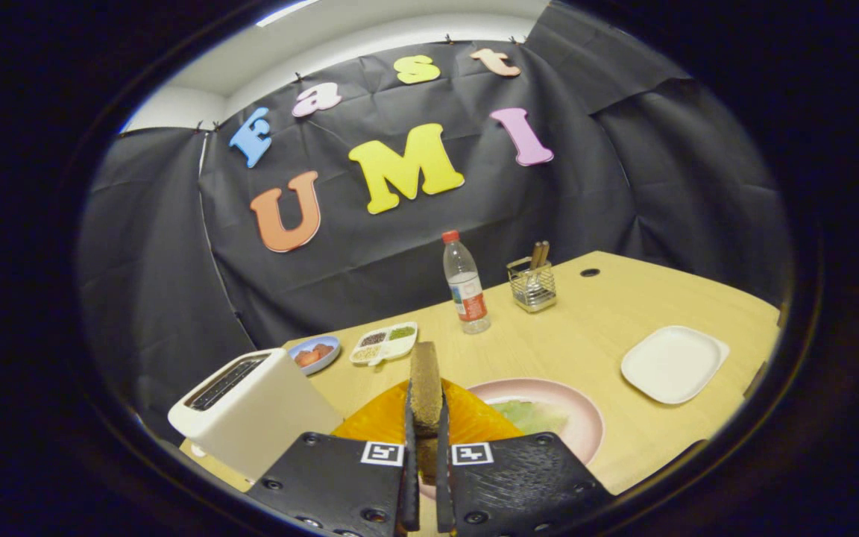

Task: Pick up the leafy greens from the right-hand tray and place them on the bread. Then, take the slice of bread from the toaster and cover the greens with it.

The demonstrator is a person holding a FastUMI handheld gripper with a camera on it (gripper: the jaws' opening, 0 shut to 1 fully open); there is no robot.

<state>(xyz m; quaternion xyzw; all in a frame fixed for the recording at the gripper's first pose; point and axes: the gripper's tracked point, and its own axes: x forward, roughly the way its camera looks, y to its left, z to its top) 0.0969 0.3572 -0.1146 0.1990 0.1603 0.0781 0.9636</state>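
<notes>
My gripper (425, 447) is shut on a brown slice of bread (424, 388), which stands edge-on and upright between the two black fingers. The bread is held above an orange plate (377, 421) that lies just ahead of the fingers. Right of the orange plate sits a pink plate (586, 418) with pale leafy greens (530, 415) on it. The white toaster (250, 406) stands left of the fingers, and its slots look dark. Whatever lies on the orange plate under the bread is hidden by the fingers.
A white square tray (674, 363) lies on the wooden table (593, 313) at the right. Further back stand a water bottle (466, 283), a wire holder with sticks (532, 283), a divided seasoning dish (385, 342) and a small blue bowl (315, 353).
</notes>
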